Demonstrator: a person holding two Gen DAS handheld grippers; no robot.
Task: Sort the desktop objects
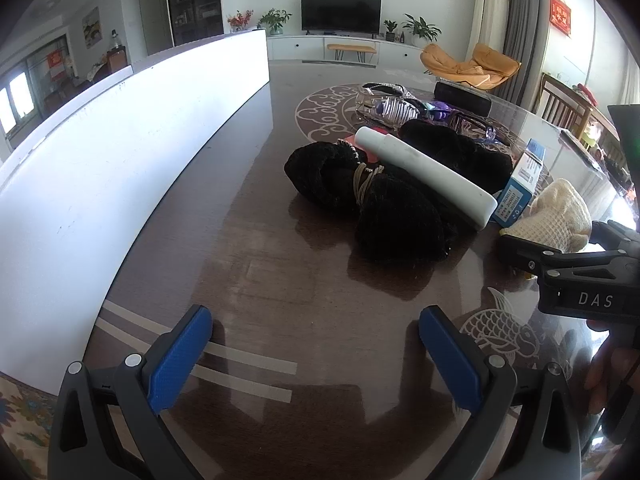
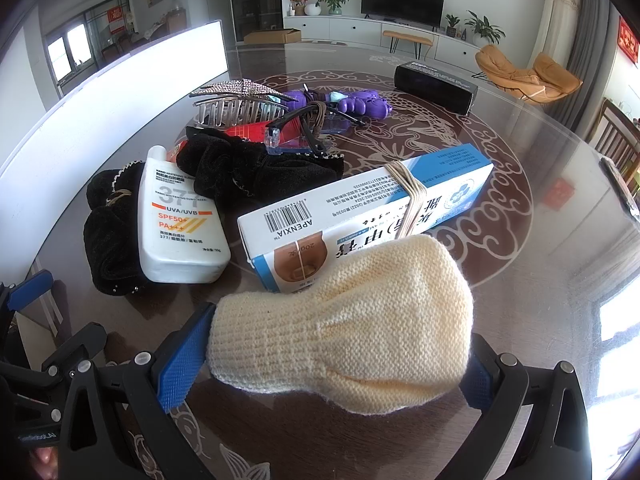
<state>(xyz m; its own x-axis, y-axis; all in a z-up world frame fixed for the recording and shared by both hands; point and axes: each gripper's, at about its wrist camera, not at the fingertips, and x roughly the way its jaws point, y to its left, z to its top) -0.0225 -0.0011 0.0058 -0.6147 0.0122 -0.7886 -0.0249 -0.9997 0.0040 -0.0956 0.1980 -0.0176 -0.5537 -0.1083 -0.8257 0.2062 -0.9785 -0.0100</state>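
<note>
Where fingers (image 2: 184, 356) pinch, sunscreen (image 2: 180, 216) label shows.

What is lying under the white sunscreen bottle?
The white sunscreen bottle lies on a black velvet scrunchie, with a red item showing at its cap. Anything else beneath is covered.

Left gripper (image 1: 316, 356) hovered with jaws spread wide and empty; right gripper (image 2: 332, 356) was clamped on a knitted item.
</note>
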